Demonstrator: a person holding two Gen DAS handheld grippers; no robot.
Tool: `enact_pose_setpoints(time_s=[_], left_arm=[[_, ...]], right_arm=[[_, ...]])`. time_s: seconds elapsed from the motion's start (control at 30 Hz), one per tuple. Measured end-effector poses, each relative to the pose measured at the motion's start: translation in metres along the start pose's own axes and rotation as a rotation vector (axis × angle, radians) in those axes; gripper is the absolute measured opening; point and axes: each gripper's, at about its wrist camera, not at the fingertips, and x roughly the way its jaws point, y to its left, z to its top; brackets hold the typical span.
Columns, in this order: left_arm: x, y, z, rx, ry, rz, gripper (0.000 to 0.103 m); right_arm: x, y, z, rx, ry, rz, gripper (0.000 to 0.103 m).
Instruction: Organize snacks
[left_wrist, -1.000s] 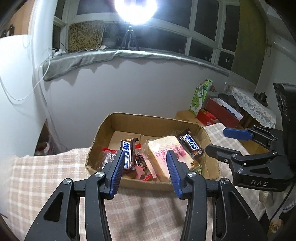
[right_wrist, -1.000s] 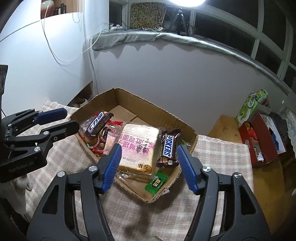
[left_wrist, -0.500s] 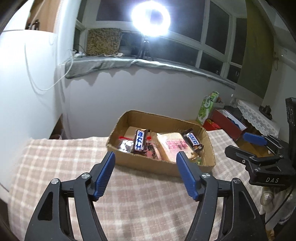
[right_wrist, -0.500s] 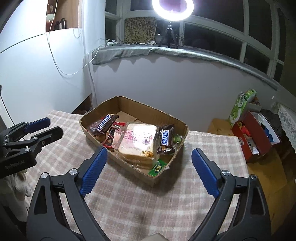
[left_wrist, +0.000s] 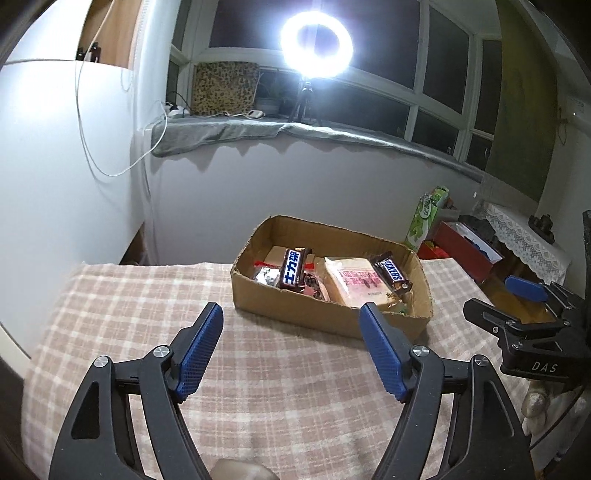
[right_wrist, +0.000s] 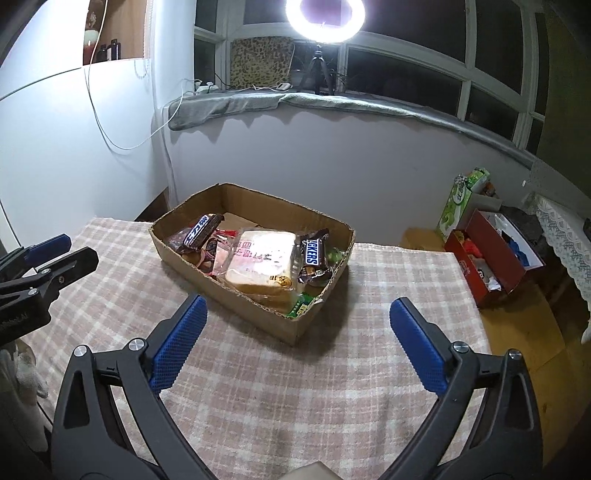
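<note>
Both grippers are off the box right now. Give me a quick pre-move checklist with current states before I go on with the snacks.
1. Left gripper carries nothing, jaws opening: ok.
2. Right gripper carries nothing, jaws opening: ok.
3. Cardboard box sits flat on the checked tablecloth: ok.
4. Snacks inside the box: bread pack, Snickers bar and blue-label bar all in: ok.
5. Green packet at the near corner, fully inside or poking over the rim: cannot tell.
6. Snacks left loose on the tablecloth: none visible: ok.
</note>
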Motion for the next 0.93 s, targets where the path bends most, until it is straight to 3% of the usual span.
enact_pose_setpoints(time_s=[0.93], left_arm=[[-0.01,-0.004,0.0,0.02,-0.023,0.002,0.076]], right_arm=[[-0.012,0.0,0.003,-0.01,-0.016,-0.005,0.101]])
